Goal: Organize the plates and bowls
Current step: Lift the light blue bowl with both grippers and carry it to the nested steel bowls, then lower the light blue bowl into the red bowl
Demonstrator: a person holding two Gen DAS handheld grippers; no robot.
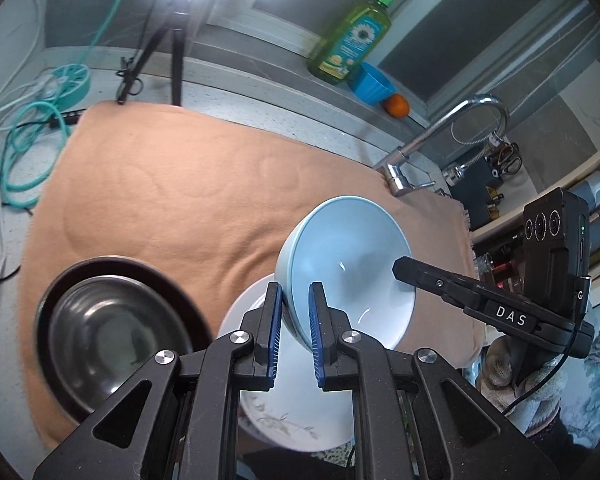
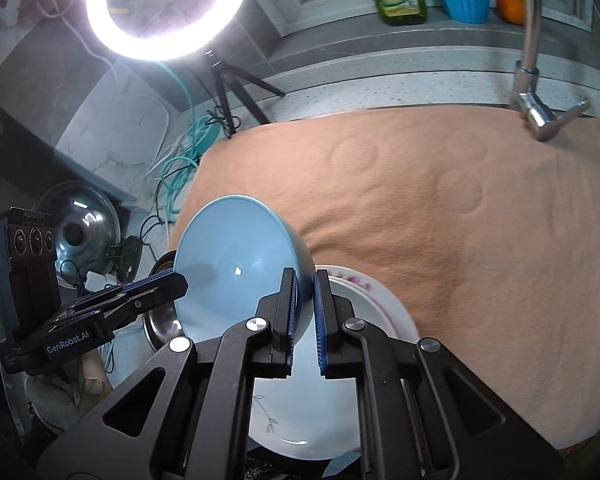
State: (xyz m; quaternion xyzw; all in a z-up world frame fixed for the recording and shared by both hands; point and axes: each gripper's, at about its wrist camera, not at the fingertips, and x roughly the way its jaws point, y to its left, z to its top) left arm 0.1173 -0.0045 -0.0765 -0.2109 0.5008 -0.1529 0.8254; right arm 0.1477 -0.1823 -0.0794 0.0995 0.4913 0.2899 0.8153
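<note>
While both tongs (image 1: 295,294) (image 2: 305,280) pinch one blue bowl (image 1: 352,256); one floral plate (image 2: 380,300) lies beneath.

counter (image 1: 260,80) | orange cloth (image 1: 180,184) on it | steel bowl (image 1: 116,336) (dark plate beneath), white plate (image 2: 376,300)

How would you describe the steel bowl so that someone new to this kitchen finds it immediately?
Find the large peach towel spread over the counter. At its near left corner lies a dark round plate, and the steel bowl sits inside it. It is the only shiny metal dish; the neighbouring bowl is pale blue, the plate white with flowers.
</note>
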